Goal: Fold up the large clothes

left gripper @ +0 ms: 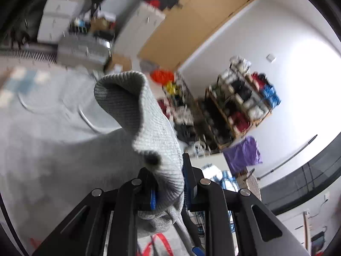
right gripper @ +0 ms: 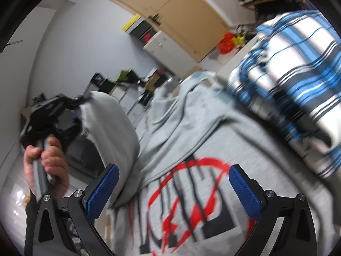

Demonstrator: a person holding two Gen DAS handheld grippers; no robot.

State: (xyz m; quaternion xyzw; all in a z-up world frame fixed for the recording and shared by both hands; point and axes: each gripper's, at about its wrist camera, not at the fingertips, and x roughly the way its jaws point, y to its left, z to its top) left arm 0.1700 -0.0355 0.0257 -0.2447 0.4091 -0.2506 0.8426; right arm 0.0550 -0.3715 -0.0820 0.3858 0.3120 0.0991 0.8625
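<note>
A big grey sweatshirt (right gripper: 213,149) lies spread out flat. It is soft and a bit fuzzy, with wrinkles and folds. On its front is a red ring with black letters (right gripper: 187,200) inside it. Next to it, touching its edge, sits a pile of blue, white and black checked cloth (right gripper: 294,81).

One sleeve (right gripper: 115,128) is lifted up off the rest. Its end is a ribbed cuff (left gripper: 136,106), thick and curled over like a tube.

The left gripper (left gripper: 168,187) is black and hard, and its fingers pinch the cuff tight. A hand (right gripper: 46,162) holds its handle.

The right gripper (right gripper: 173,189) hangs over the picture on the front. Its bumpy blue pads (right gripper: 102,192) are spread wide with nothing between them.
</note>
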